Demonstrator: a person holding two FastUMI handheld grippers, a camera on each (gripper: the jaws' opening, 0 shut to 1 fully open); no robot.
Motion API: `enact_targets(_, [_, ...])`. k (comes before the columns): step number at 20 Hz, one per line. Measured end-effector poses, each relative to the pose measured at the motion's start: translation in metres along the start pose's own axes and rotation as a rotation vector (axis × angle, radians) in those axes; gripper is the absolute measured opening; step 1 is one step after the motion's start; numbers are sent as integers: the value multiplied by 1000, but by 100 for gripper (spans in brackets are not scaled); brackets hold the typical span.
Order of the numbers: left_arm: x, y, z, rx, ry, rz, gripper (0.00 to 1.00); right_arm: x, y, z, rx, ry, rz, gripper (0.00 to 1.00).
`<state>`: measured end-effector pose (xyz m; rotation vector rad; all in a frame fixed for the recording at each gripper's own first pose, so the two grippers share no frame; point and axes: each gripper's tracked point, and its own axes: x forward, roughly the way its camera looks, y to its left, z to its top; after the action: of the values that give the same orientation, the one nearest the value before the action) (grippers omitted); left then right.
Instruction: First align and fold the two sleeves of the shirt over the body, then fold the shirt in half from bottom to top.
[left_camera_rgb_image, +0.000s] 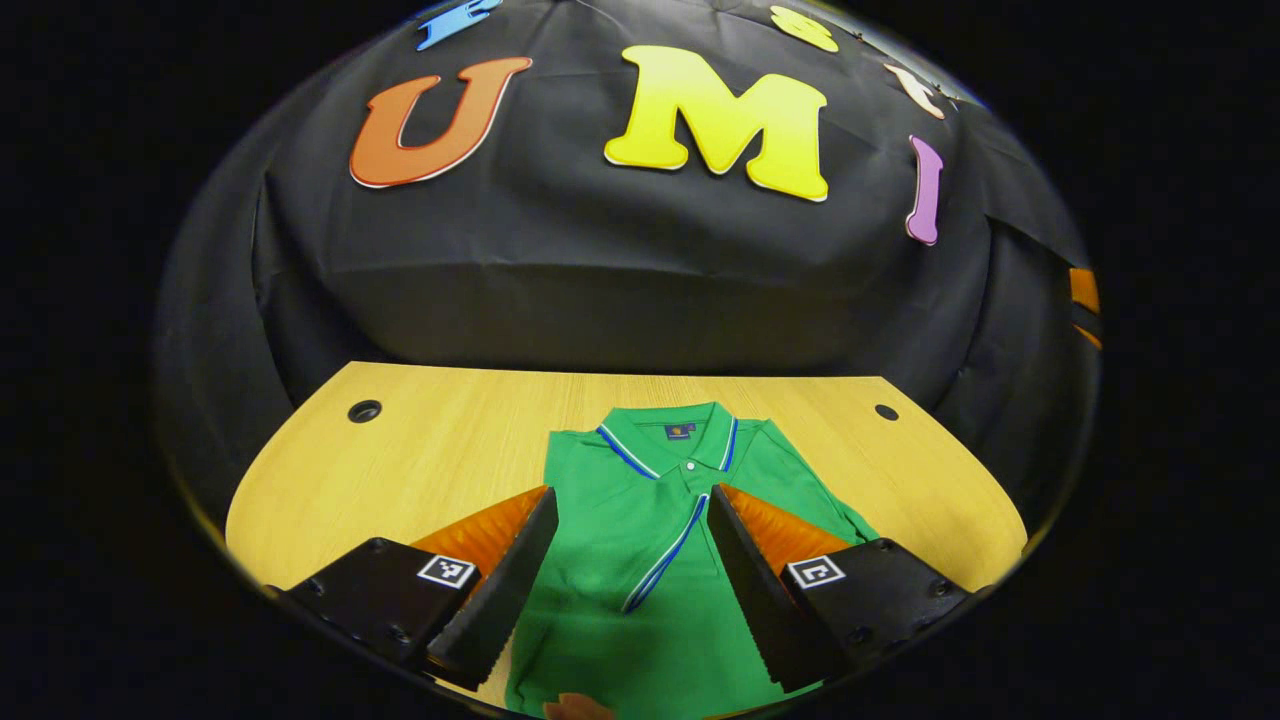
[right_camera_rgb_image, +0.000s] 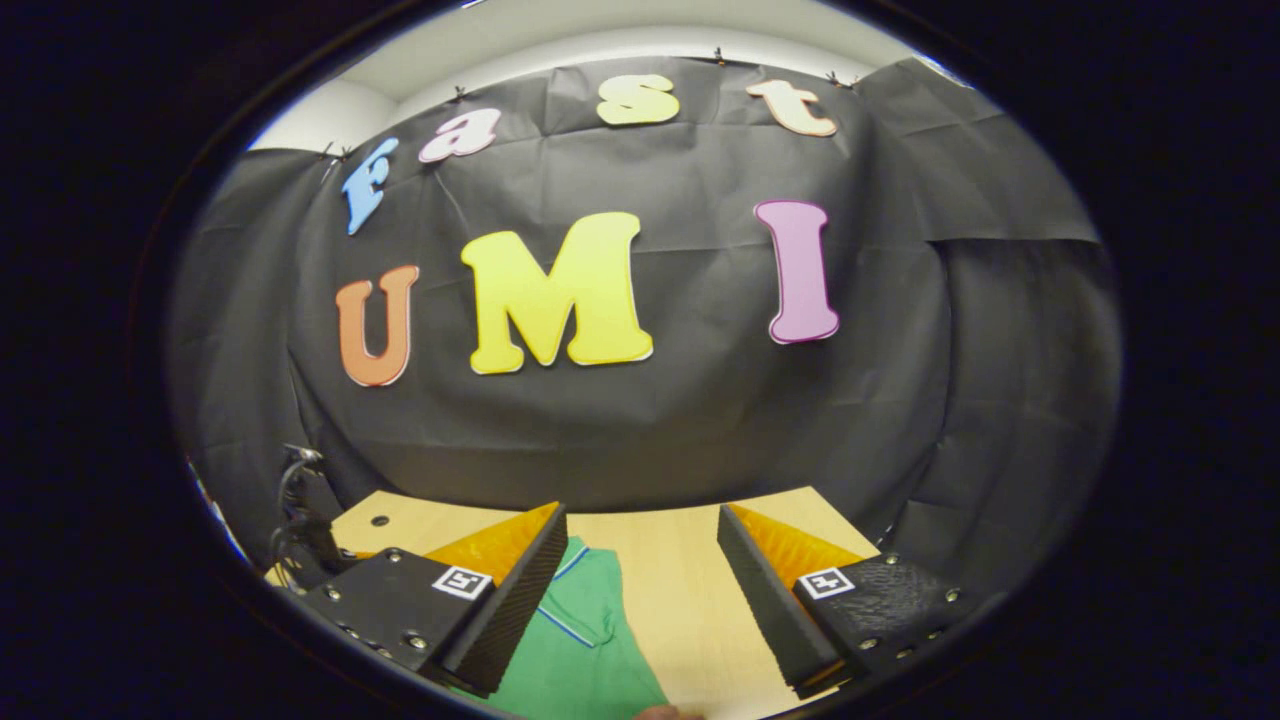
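Green polo shirt (left_camera_rgb_image: 640, 520) lying flat on a pale wood-grain counter (left_camera_rgb_image: 420, 450), collar toward the far wall, buttoned placket running down the middle. Sides look narrow and straight, so sleeves judged already folded in over the body; hard to confirm on the left side, partly hidden. Bottom-to-top fold judged not yet done, since the body runs long toward the near edge, hem out of sight.

Left gripper (left_camera_rgb_image: 632, 515) hovering above the shirt's chest, jaws spread wide, nothing between them. Right gripper (right_camera_rgb_image: 642, 535) off the shirt's right edge, over bare counter, jaws likewise wide apart and empty.

Soft knit fabric, smooth with faint creases; blue-and-white piping along collar and placket, small dark label inside the neck. Counter with rounded corners and two dark round holes (left_camera_rgb_image: 365, 410) near the back. Ridged, saw-toothed inner faces on the jaws.
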<state>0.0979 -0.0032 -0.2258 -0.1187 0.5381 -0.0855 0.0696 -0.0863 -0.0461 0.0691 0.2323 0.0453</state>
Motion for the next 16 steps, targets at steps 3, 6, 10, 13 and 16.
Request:
enact_targets(3, [-40, 8, -6, 11, -16, 17, 97, -16, 11, -17, -16, 22, 10, 95])
enact_targets(6, [-75, 4, -19, -26, -4, 12, 97, -37, 19, -34, -36, 44, 9, 95])
enact_targets(10, [-121, 1, -42, -36, -1, 13, 98, -72, 24, -60, -74, 68, -8, 96])
enact_targets(13, [-154, -2, -74, -37, 37, -1, 98, -101, 23, -86, -76, 105, -25, 95])
enact_targets(16, [-180, 2, -109, -27, 90, 15, 98, -124, 13, -123, -89, 173, -53, 95])
